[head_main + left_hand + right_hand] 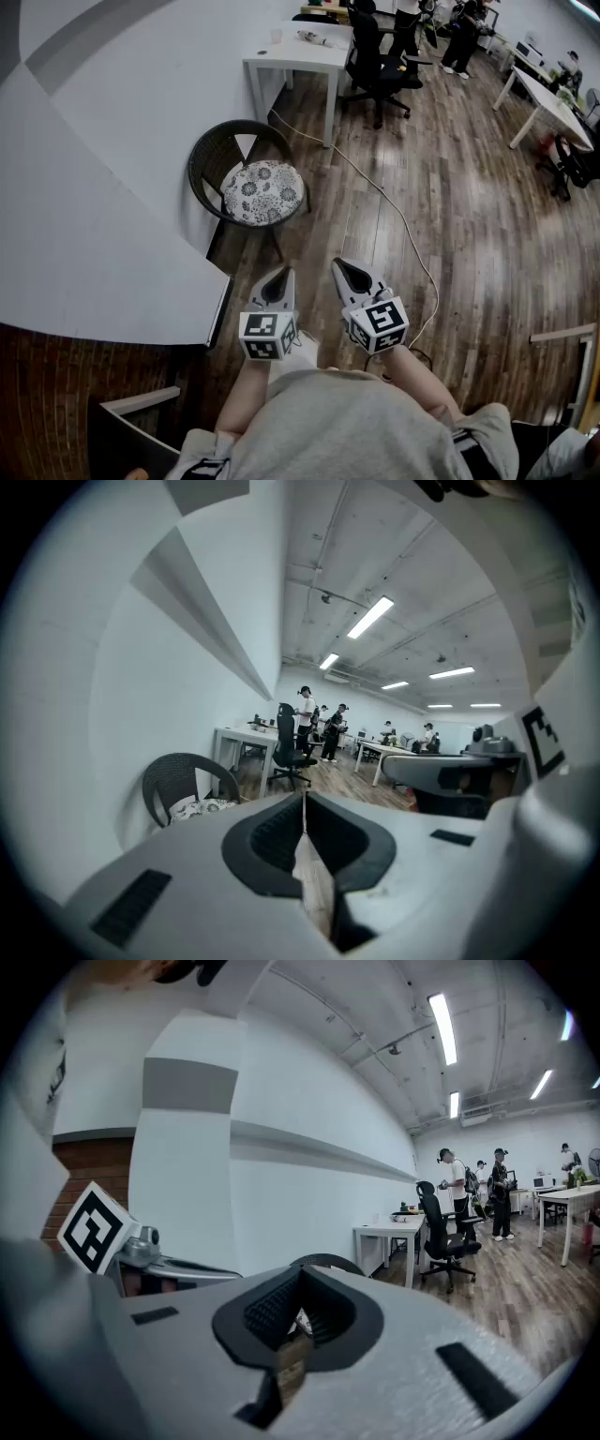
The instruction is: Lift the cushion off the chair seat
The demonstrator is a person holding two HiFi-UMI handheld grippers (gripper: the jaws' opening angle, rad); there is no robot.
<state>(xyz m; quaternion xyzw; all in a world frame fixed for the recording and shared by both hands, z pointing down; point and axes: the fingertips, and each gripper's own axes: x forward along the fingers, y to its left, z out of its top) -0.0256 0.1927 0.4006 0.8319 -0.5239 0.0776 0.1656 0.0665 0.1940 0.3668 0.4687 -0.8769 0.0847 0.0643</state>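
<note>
Bright, even light from ceiling strips (371, 617) (glare on floorboards (487, 197)); strong fisheye bending, dark corners.

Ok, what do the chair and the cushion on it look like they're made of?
Chair: dark woven wicker or plastic rattan, matte. A weave texture shows on its curved back, but the look leaves open which of the two it is. Cushion: probably soft fabric, matte, white with a grey floral print. Its rounded, puffy edge suggests padding.
</note>
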